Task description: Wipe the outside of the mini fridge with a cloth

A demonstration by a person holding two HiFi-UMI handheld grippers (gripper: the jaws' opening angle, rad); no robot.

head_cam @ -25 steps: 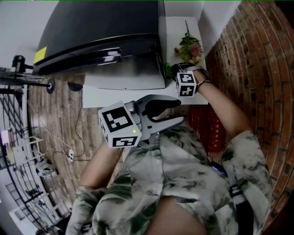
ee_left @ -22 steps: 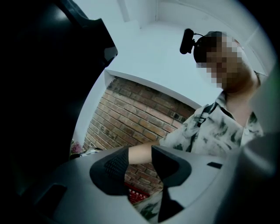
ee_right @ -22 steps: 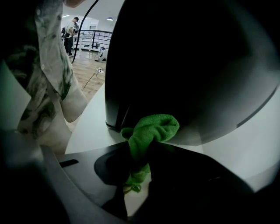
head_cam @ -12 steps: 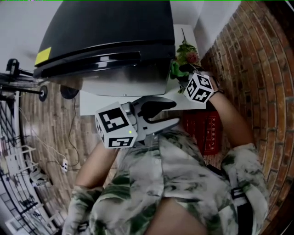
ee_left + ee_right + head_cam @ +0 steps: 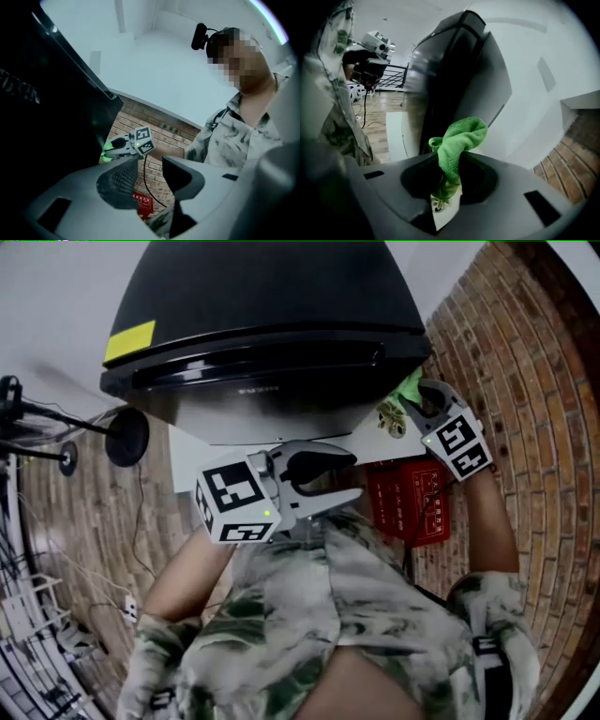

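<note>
The black mini fridge (image 5: 262, 324) stands on a white table (image 5: 375, 442), its yellow sticker at the top left corner. My right gripper (image 5: 414, 401) is beside the fridge's right front corner and is shut on a green cloth (image 5: 410, 385). In the right gripper view the green cloth (image 5: 460, 140) bulges up between the jaws, with the fridge's side (image 5: 454, 75) just ahead. My left gripper (image 5: 342, 476) hangs open and empty near the person's chest, below the fridge front. The left gripper view has the dark fridge (image 5: 42, 117) at left and the right gripper's marker cube (image 5: 144, 140).
A red crate (image 5: 412, 498) sits under the table's right end. A brick wall (image 5: 525, 362) runs close along the right. A black stand with a round base (image 5: 127, 437) and cables lie on the wood floor at left. The person's shirt fills the lower head view.
The right gripper has carried the green cloth from the flowers behind the fridge to the fridge's right front corner. The head view has swung onto the fridge. The left gripper has barely moved.
</note>
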